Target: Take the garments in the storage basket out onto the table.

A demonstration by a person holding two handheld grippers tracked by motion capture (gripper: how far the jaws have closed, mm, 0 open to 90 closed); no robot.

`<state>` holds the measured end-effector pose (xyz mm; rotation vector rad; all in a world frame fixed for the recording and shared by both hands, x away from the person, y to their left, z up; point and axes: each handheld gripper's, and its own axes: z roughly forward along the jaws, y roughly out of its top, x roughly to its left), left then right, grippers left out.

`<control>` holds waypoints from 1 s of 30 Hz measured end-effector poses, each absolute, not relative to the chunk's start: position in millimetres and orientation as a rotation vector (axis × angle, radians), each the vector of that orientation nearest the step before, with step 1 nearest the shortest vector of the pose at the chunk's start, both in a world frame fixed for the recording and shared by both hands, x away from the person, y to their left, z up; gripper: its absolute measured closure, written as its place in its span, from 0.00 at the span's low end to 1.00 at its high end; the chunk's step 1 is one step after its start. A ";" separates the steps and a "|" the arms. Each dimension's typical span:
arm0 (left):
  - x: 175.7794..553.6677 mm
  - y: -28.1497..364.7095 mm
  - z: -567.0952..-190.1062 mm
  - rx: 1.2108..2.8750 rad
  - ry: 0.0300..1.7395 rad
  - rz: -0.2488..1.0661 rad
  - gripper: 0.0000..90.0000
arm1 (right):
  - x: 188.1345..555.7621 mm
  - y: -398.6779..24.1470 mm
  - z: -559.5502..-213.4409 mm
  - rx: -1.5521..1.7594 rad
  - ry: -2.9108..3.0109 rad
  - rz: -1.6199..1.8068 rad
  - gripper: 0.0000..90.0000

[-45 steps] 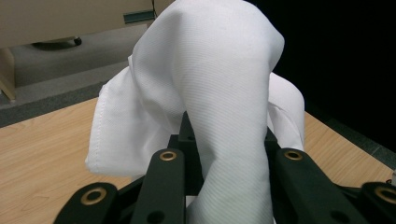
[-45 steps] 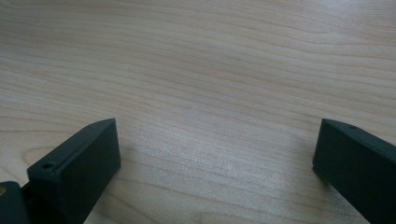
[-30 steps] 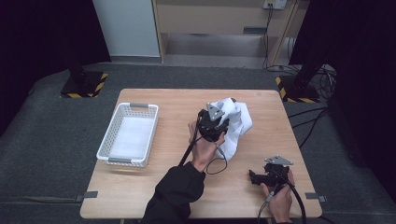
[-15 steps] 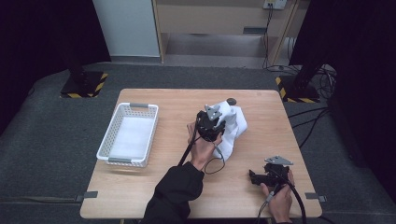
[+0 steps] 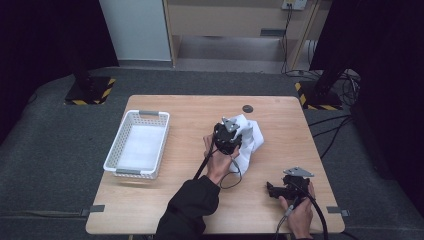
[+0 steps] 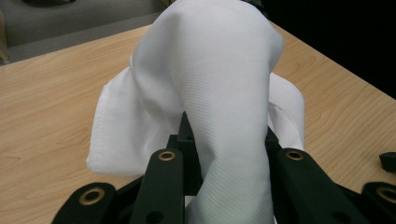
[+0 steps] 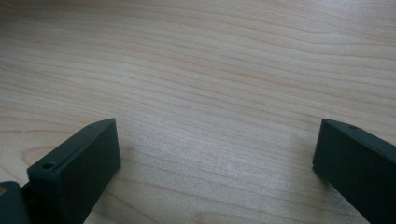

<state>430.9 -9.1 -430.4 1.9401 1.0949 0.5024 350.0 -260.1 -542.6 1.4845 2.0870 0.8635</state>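
1. A white slatted basket [image 5: 137, 145] stands near the left edge of the bench [image 5: 180, 205], its long sides running from front to back; a flat white lining covers its floor and nothing else lies in it.
2. No brand, label or writing can be read on anything.
3. The white cloth [image 5: 248, 141] lies bunched just right of the bench's middle, toward the far right corner; part of it rests on the wood and part is lifted.
4. The left gripper [image 5: 229, 141] is clamped on the cloth: in the left gripper view a thick fold of the cloth [image 6: 224, 107] runs up between the 2 black jaws, which are drawn close against it.
5. The right gripper [image 5: 280, 189] rests near the front right corner of the bench, well apart from the cloth; the right gripper view shows its 2 jaws spread wide over bare wood with nothing between them.
6. A small dark disc [image 5: 247, 108] lies by the far edge of the bench, beyond the cloth.
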 end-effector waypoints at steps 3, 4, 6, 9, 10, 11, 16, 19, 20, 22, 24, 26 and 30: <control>433.2 -10.9 -436.5 1.951 1.105 0.499 0.79 | 349.9 -260.0 -542.6 1.485 2.087 0.864 0.01; 433.6 -11.3 -438.3 1.954 1.106 0.498 0.79 | 350.0 -260.0 -542.6 1.485 2.087 0.864 0.01; 434.7 -12.1 -442.0 1.962 1.111 0.494 0.79 | 350.0 -260.0 -542.6 1.485 2.087 0.864 0.01; 435.3 -14.5 -447.0 1.979 1.114 0.488 0.79 | 350.0 -260.0 -542.6 1.485 2.087 0.864 0.01; 435.2 -15.0 -448.1 1.985 1.112 0.487 0.79 | 350.0 -260.0 -542.6 1.485 2.087 0.864 0.01; 435.3 -15.5 -449.2 1.985 1.112 0.486 0.79 | 349.9 -260.0 -542.6 1.485 2.087 0.864 0.01; 436.6 -16.4 -453.9 1.999 1.113 0.484 0.79 | 350.0 -260.0 -542.6 1.484 2.087 0.864 0.01; 436.9 -17.3 -459.0 2.016 1.110 0.480 0.79 | 350.0 -260.0 -542.6 1.485 2.087 0.864 0.01; 436.7 -18.3 -461.2 2.025 1.110 0.478 0.78 | 350.0 -260.0 -542.6 1.484 2.087 0.864 0.01; 437.1 -19.9 -466.1 2.036 1.113 0.465 0.78 | 350.0 -260.0 -542.6 1.484 2.087 0.864 0.01; 437.8 -20.2 -469.8 2.046 1.116 0.458 0.78 | 350.0 -260.0 -542.6 1.485 2.086 0.864 0.01; 438.0 -20.2 -471.7 2.043 1.119 0.454 0.78 | 350.0 -260.0 -542.6 1.485 2.086 0.865 0.01; 438.1 -19.9 -473.7 2.048 1.121 0.454 0.77 | 350.0 -260.1 -542.6 1.484 2.087 0.864 0.01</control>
